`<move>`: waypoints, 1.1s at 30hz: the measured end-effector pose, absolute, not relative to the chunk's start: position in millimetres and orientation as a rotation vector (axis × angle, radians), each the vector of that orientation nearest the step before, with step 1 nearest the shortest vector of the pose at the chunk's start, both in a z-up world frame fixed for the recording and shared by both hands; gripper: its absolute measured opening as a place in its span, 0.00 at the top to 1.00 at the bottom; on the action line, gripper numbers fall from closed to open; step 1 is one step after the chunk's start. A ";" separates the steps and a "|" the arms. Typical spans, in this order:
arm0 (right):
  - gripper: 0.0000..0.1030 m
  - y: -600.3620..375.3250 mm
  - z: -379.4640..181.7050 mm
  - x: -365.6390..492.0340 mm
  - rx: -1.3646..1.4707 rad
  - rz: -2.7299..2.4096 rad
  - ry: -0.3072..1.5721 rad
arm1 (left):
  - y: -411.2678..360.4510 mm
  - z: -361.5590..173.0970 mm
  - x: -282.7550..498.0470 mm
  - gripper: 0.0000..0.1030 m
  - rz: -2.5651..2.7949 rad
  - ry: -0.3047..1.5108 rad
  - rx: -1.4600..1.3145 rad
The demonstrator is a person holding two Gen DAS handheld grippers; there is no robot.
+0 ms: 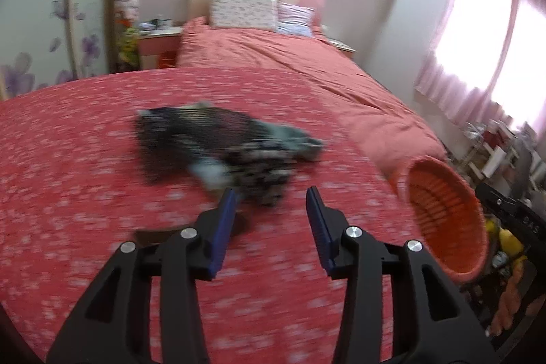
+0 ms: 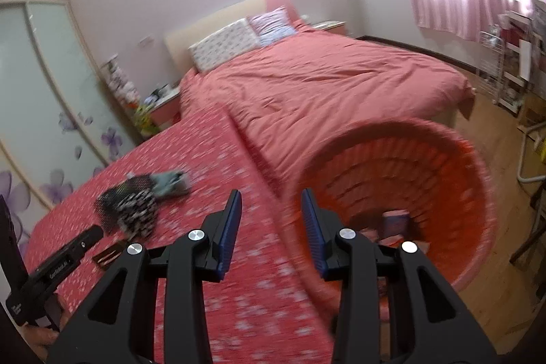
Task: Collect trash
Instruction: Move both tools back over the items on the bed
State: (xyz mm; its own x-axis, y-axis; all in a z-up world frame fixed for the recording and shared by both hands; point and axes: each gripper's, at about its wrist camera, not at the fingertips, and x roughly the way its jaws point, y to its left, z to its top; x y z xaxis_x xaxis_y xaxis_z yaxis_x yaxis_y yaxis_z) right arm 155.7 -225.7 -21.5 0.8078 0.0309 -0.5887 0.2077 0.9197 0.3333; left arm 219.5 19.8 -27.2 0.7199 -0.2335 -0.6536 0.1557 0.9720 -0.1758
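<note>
An orange slatted basket (image 1: pixel 443 220) is tipped on its side at the right edge of the red patterned spread (image 1: pixel 85 159); in the right wrist view the basket (image 2: pixel 402 173) holds a few wrappers (image 2: pixel 396 222). A blurred pile of black, white and teal items (image 1: pixel 225 145) lies on the spread, also shown in the right wrist view (image 2: pixel 136 207). A small brown wrapper (image 2: pixel 107 256) lies near it. My left gripper (image 1: pixel 271 193) is open and empty just short of the pile. My right gripper (image 2: pixel 271 197) is open and empty beside the basket's rim.
A bed with a pink cover (image 2: pixel 324 84) and pillows (image 1: pixel 242 11) stretches behind. A nightstand (image 1: pixel 158 43) and wardrobe with flower decals (image 2: pixel 41 98) stand left. Curtained window (image 1: pixel 484 33) and shelves (image 2: pixel 512 67) are right, over wooden floor (image 2: pixel 494 295).
</note>
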 end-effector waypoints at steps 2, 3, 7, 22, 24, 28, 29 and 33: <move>0.64 -203.3 -22.7 160.6 0.381 -0.057 0.645 | 43.5 -28.0 214.4 0.55 -0.174 0.731 -0.117; 0.64 -195.6 -23.4 162.3 0.374 -0.043 0.652 | 55.9 -28.0 212.7 0.55 -0.152 0.731 -0.124; 0.64 -153.0 -27.3 169.3 0.332 0.028 0.690 | 92.1 -29.3 208.1 0.55 -0.085 0.730 -0.142; 0.61 -67.6 -47.2 191.8 0.252 0.134 0.773 | 146.7 -46.4 209.5 0.53 0.004 0.768 -0.170; 0.61 -62.1 -48.4 196.0 0.259 0.141 0.780 | 153.0 -46.8 208.8 0.53 0.015 0.767 -0.176; 0.61 -42.2 -49.4 203.5 0.266 0.174 0.789 | 168.3 -48.2 208.4 0.53 0.042 0.768 -0.187; 0.61 -34.2 -49.7 205.4 0.266 0.188 0.791 | 174.8 -48.4 207.6 0.53 0.053 0.768 -0.192; 0.61 0.1 -50.5 209.4 0.255 0.250 0.792 | 196.0 -48.1 202.1 0.53 0.087 0.763 -0.209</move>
